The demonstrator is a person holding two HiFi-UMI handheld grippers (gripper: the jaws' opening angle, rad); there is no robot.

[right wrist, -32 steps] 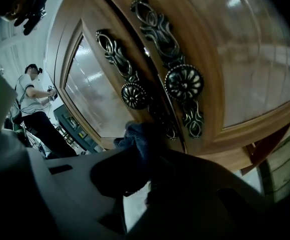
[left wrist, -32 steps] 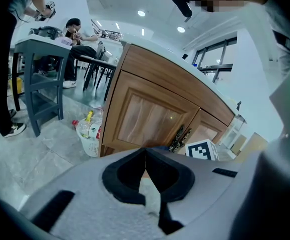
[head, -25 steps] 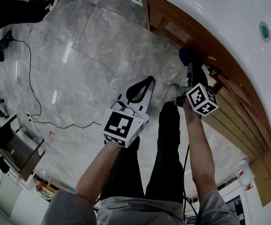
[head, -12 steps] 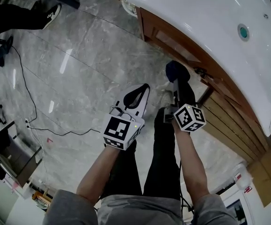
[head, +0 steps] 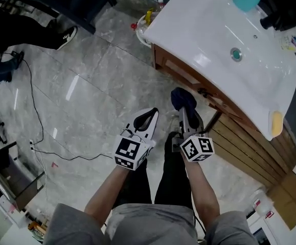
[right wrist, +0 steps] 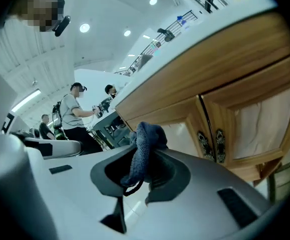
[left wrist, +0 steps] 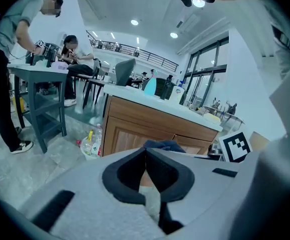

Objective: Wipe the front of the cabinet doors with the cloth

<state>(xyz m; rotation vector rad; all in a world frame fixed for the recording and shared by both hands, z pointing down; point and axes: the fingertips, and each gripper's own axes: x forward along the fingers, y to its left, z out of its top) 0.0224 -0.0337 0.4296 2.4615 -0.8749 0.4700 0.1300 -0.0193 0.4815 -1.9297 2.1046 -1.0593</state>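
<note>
Cloth (right wrist: 143, 146), dark blue and bunched, is pinched in the right gripper (right wrist: 143, 170), whose jaws are clamped on it with a wad sticking out past the tips. It sits just in front of the wooden cabinet doors (right wrist: 257, 116), near their paired handles (right wrist: 211, 145); contact can't be told. The left gripper (left wrist: 146, 156) has its jaws pressed together with nothing between them, beside the right one, over the grey floor (head: 86, 86).

The cloth (head: 181, 97) sits in the right hand-held gripper (right wrist: 140, 170), near the cabinet doors (head: 184, 71).
</note>
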